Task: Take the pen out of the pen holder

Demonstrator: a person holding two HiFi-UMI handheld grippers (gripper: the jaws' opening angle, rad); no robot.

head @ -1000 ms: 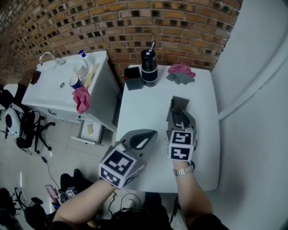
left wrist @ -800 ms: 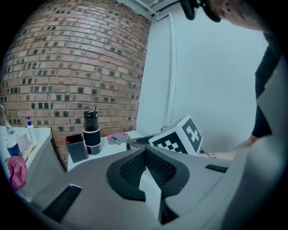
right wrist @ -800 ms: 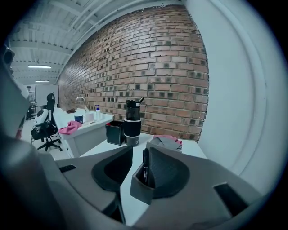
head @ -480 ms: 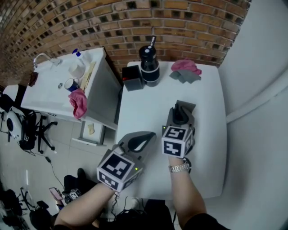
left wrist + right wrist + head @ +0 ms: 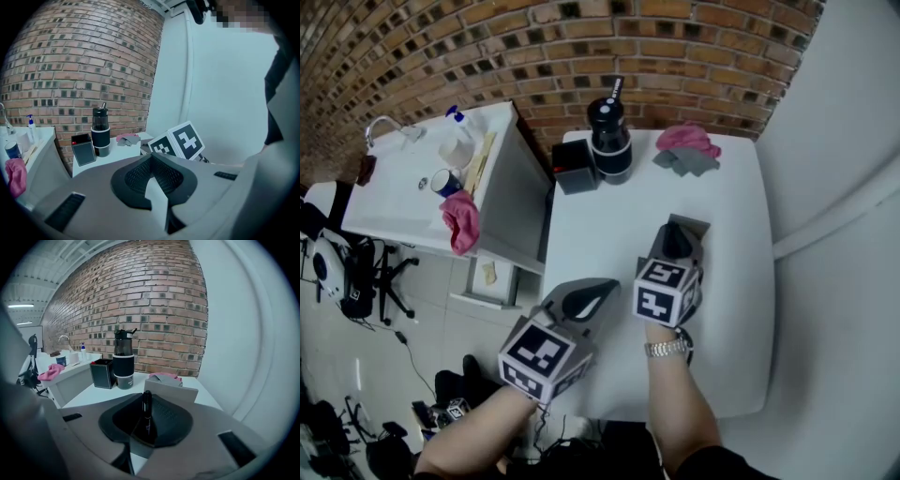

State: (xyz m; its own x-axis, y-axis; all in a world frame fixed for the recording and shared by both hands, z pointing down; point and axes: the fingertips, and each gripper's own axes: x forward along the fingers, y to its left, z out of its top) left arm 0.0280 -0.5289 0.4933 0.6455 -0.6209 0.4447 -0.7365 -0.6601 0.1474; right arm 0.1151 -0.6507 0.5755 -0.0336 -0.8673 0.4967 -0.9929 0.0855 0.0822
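Right hand-held gripper (image 5: 154,397) has its jaws closing in on a slim black pen (image 5: 146,412), which stands upright between them. So the pen looks to be out already, well clear of the pen holder (image 5: 576,169).

Left hand-held gripper (image 5: 602,287) is pinched shut on nothing, parked just beside the right one.

Biggest risk imo: the pen is thin and smooth, so if the pads catch it off-centre it could tip or squirt out onto the tabletop (image 5: 609,230).

Nothing is blocking the right one. The holder sits far ahead and to its left, touching or nearly touching a black bottle (image 5: 609,141). A pink cloth (image 5: 686,138) lies far ahead too.
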